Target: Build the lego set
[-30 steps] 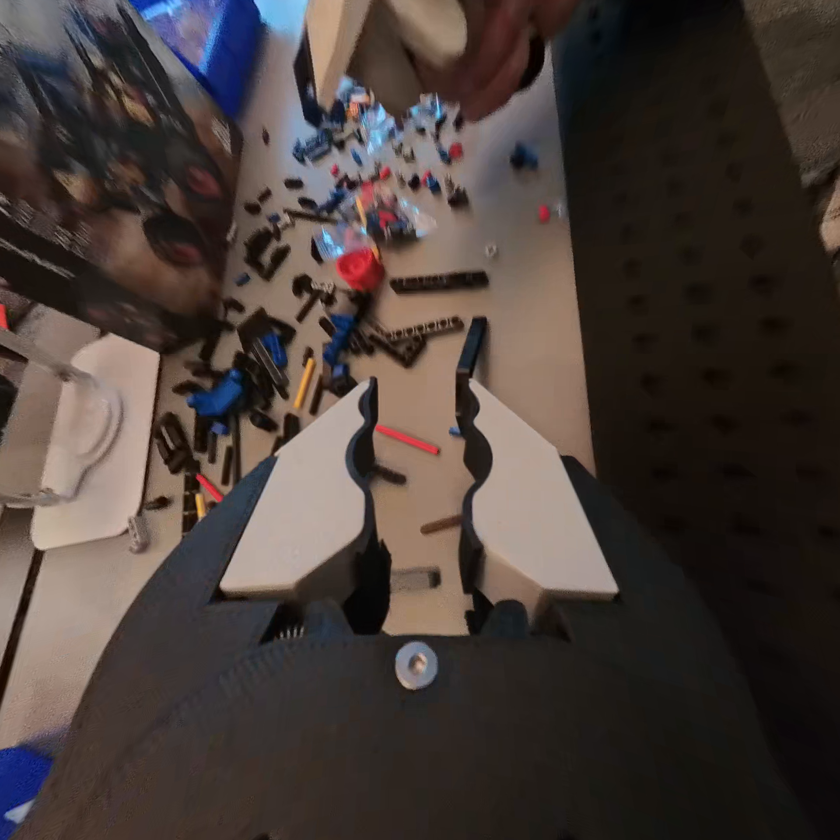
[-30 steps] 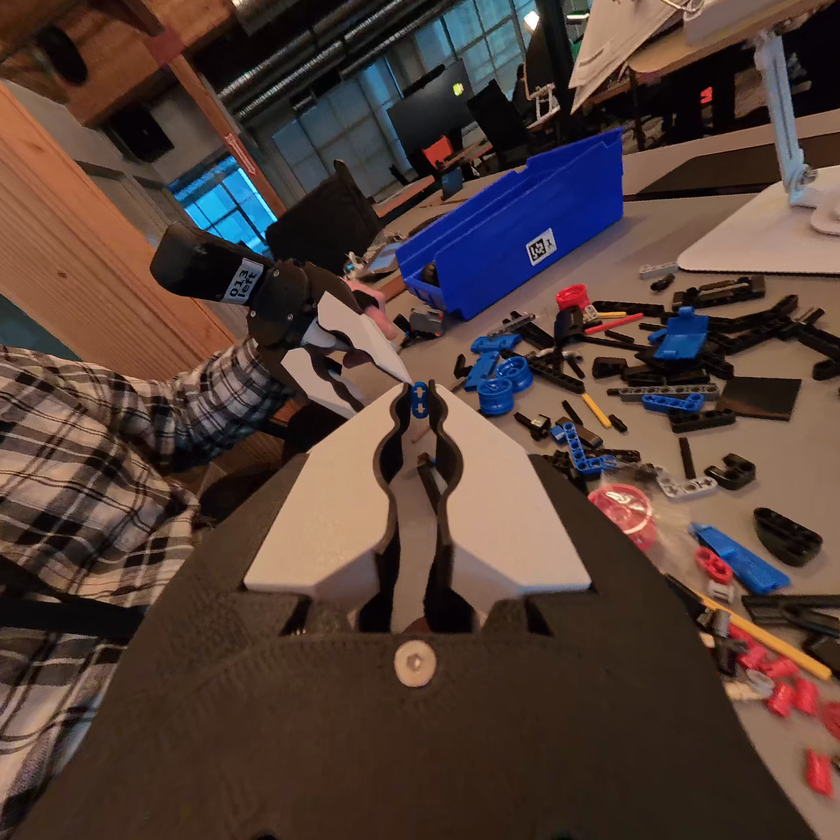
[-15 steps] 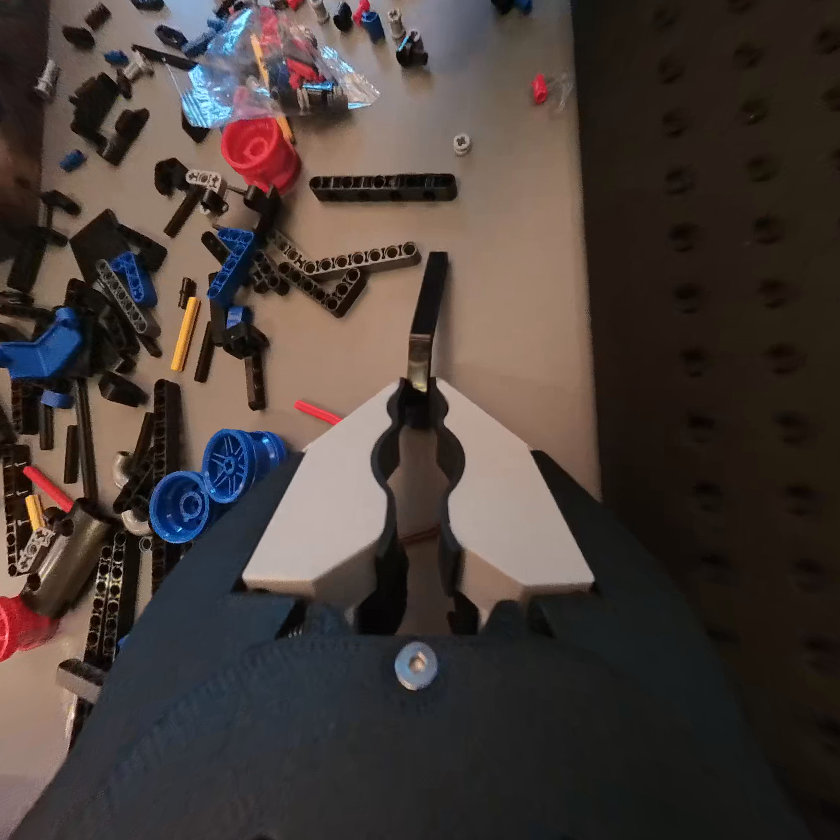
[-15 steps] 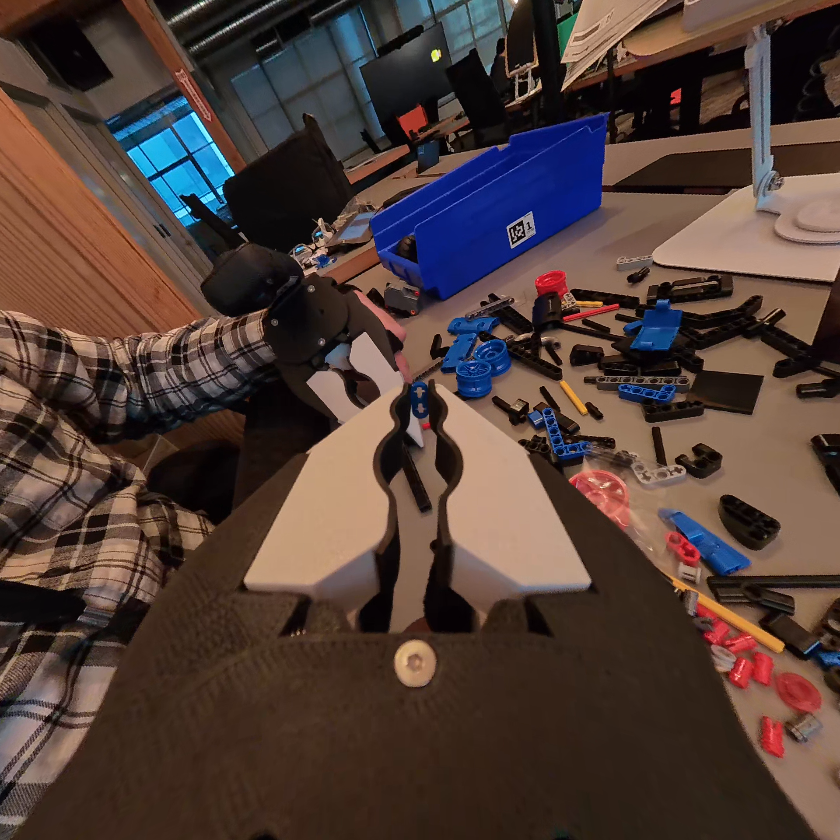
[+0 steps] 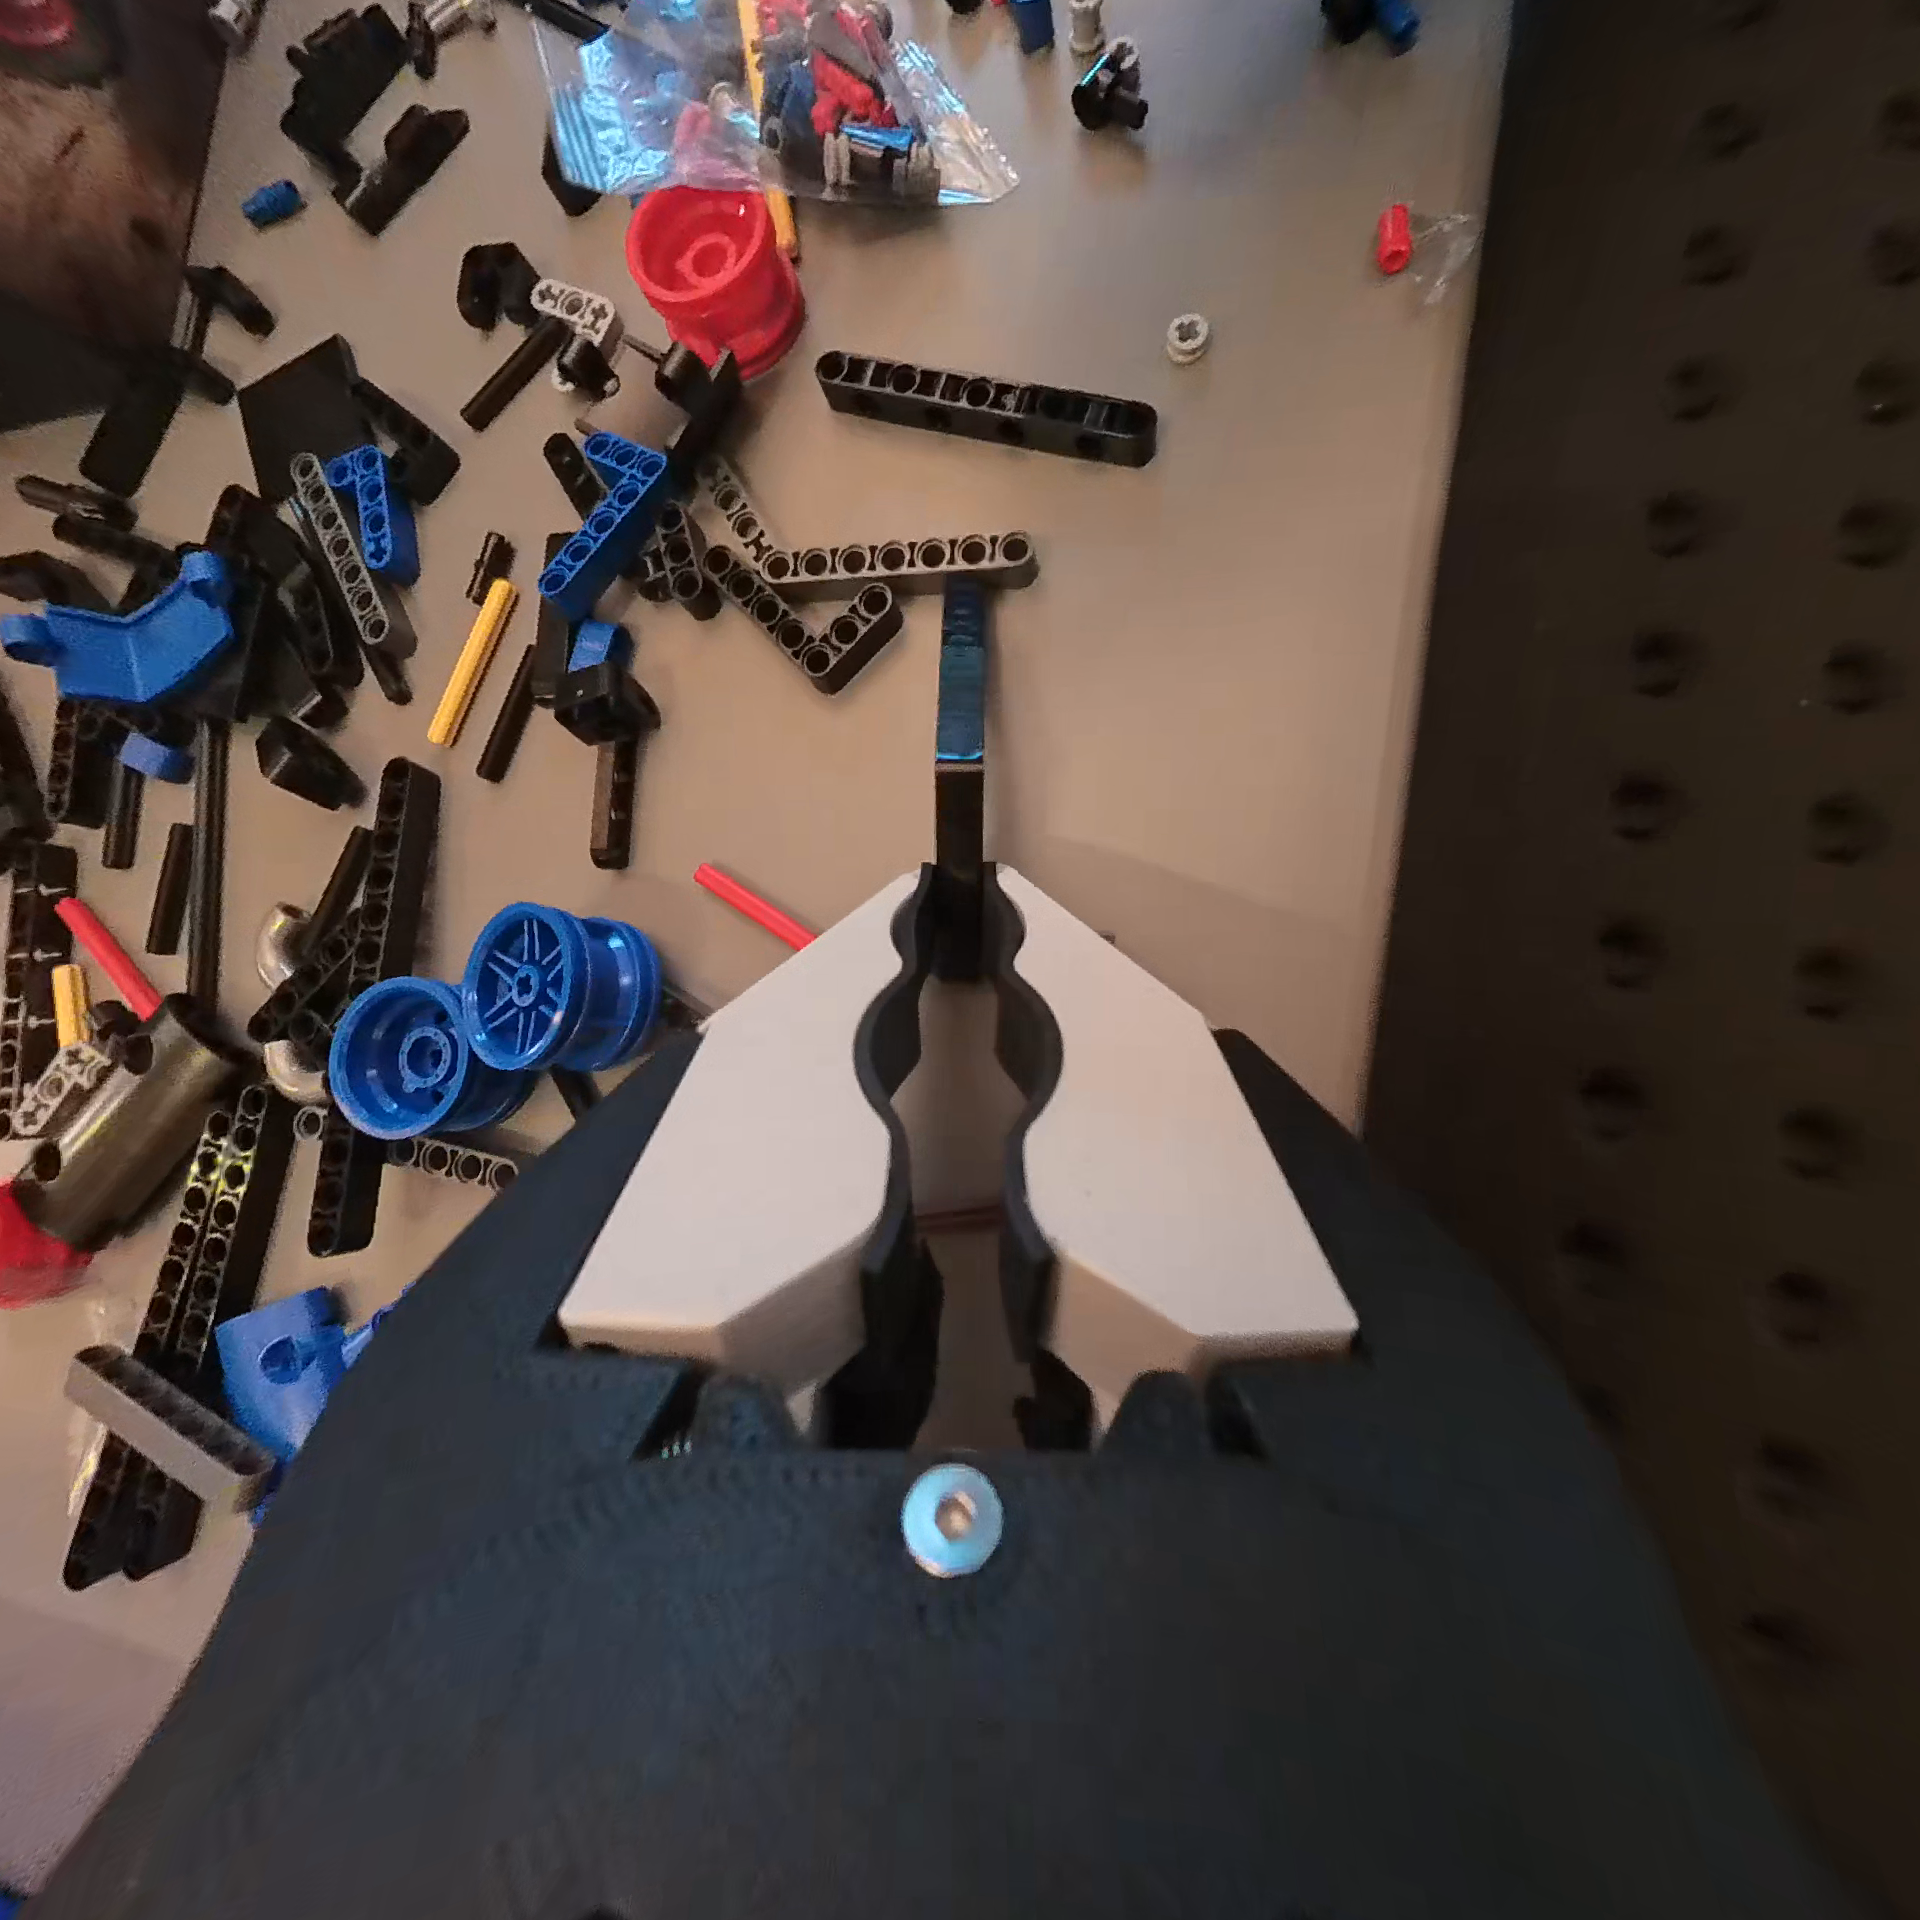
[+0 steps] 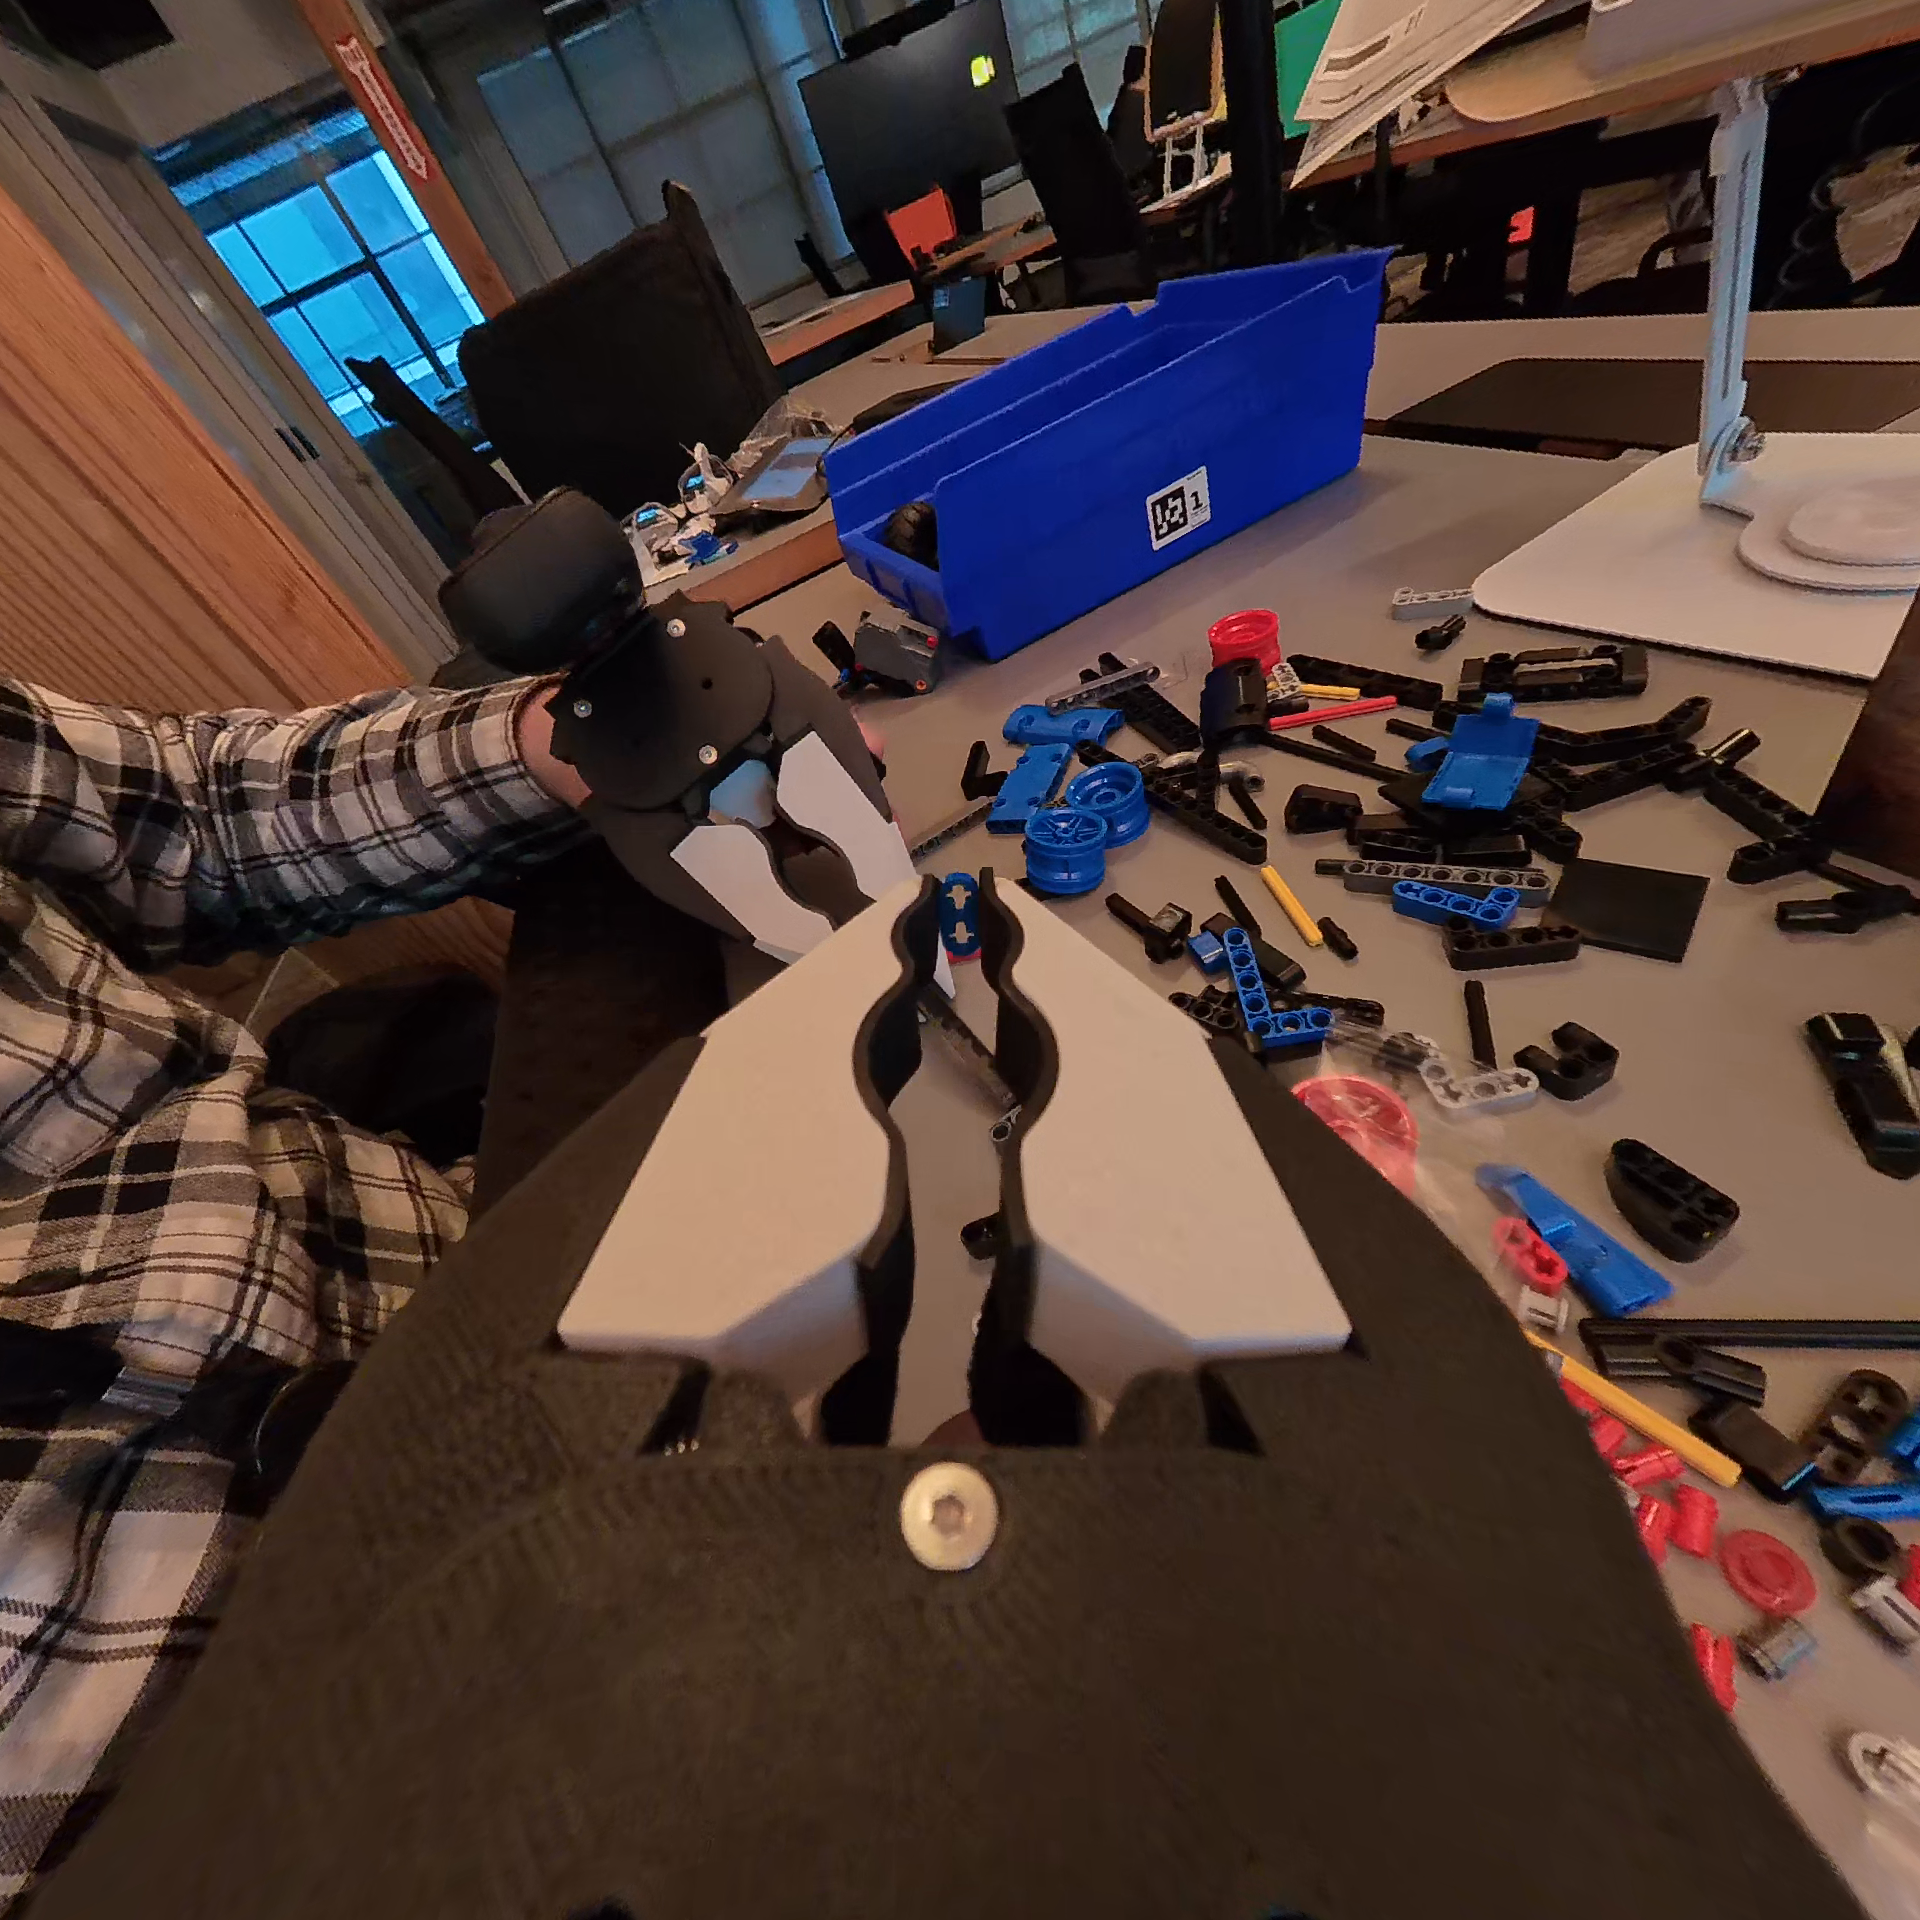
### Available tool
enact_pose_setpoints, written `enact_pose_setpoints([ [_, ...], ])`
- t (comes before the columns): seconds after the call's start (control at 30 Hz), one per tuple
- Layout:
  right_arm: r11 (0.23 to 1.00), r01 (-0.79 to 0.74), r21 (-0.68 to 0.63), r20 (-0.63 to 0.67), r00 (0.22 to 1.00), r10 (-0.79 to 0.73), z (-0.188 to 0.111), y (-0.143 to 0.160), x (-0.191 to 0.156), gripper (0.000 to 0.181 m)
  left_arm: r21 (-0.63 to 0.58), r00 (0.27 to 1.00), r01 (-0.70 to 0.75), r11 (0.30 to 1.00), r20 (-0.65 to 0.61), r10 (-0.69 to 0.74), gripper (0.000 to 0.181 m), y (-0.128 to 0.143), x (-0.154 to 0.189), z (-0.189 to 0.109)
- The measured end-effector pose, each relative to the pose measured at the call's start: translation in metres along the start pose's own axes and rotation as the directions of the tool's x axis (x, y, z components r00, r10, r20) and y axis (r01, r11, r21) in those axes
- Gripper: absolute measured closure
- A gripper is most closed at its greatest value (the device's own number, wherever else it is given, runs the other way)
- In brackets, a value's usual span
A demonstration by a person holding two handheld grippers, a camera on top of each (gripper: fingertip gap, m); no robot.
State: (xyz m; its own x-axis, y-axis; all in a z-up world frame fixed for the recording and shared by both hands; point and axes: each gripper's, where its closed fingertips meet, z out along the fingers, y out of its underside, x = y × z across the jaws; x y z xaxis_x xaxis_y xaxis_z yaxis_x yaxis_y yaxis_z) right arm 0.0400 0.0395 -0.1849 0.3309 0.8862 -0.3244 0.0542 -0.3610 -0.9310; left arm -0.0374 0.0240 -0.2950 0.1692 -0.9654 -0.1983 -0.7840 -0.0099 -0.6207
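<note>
My left gripper (image 5: 961, 883) is shut on one end of a long black beam (image 5: 961, 727), which sticks out forward over the grey table (image 5: 1195, 727). My right gripper (image 6: 958, 894) is shut on a small blue two-hole connector (image 6: 958, 920), held upright at its tips. In the right wrist view the left gripper (image 6: 831, 894) sits just beyond and left of my right fingertips, held by a hand in a plaid sleeve (image 6: 260, 790). Part of the black beam (image 6: 971, 1055) shows through the gap of my right jaws. Loose black, blue, red and yellow pieces cover the table.
Two blue wheels (image 5: 499, 1018), a red wheel (image 5: 717, 270), a clear bag of small parts (image 5: 769, 94) and a long black beam (image 5: 987, 405) lie left of and beyond the left gripper. A dark perforated surface (image 5: 1714, 727) borders the table. A blue bin (image 6: 1122, 447) and a white stand base (image 6: 1683, 561) stand at the back. The grippers' ends are close to 15 cm from one another. From the right gripper's tips to the red wheel (image 5: 717, 270) is close to 10 cm.
My left gripper was open and has shut on the black beam, then dropped closer to the table. My right gripper has kept hold of the blue connector and come nearer to the left one.
</note>
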Motion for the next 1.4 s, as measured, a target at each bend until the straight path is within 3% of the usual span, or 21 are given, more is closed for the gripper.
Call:
enact_pose_setpoints([
  [0.3, 0.999, 0.033, -0.007, -0.02, 0.999, -0.034, 0.001, 0.001, 0.0, 0.176, 0.012, 0.996, 0.066, 0.998, 0.06, -0.066, 0.175, -0.001, -0.001, 0.001],
  [0.4, 0.998, 0.053, -0.015, -0.036, 0.998, -0.054, 0.001, 0.001, 0.001, 0.176, 0.025, 0.995, 0.072, 0.997, 0.061, -0.073, 0.161, -0.002, -0.003, 0.0],
  [0.53, 0.996, 0.083, -0.031, -0.05, 0.995, -0.084, 0.002, 0.002, -0.001, 0.176, 0.046, 0.995, 0.083, 0.995, 0.046, -0.086, 0.155, -0.003, -0.007, -0.007],
  [0.67, 0.995, 0.093, -0.034, -0.055, 0.994, -0.095, 0.002, 0.003, -0.003, 0.176, 0.026, 0.995, 0.092, 0.995, 0.021, -0.093, 0.159, 0.001, -0.009, -0.009],
  [0.8, 0.994, 0.102, -0.03, -0.06, 0.993, -0.103, 0.003, 0.001, -0.006, 0.176, -0.003, 0.997, 0.075, 0.997, 0.017, -0.075, 0.173, 0.006, -0.006, -0.006],
  [1.1, 0.992, 0.121, -0.036, -0.066, 0.99, -0.124, 0.006, 0.002, -0.011, 0.176, -0.003, 0.989, 0.139, 0.99, 0.052, -0.139, 0.174, 0.004, -0.008, -0.003],
  [1.4, 0.986, 0.159, -0.051, -0.089, 0.983, -0.163, 0.008, 0.003, -0.016, 0.176, 0.065, 0.984, 0.173, 0.983, 0.027, -0.175, 0.153, -0.003, -0.007, -0.008],
])
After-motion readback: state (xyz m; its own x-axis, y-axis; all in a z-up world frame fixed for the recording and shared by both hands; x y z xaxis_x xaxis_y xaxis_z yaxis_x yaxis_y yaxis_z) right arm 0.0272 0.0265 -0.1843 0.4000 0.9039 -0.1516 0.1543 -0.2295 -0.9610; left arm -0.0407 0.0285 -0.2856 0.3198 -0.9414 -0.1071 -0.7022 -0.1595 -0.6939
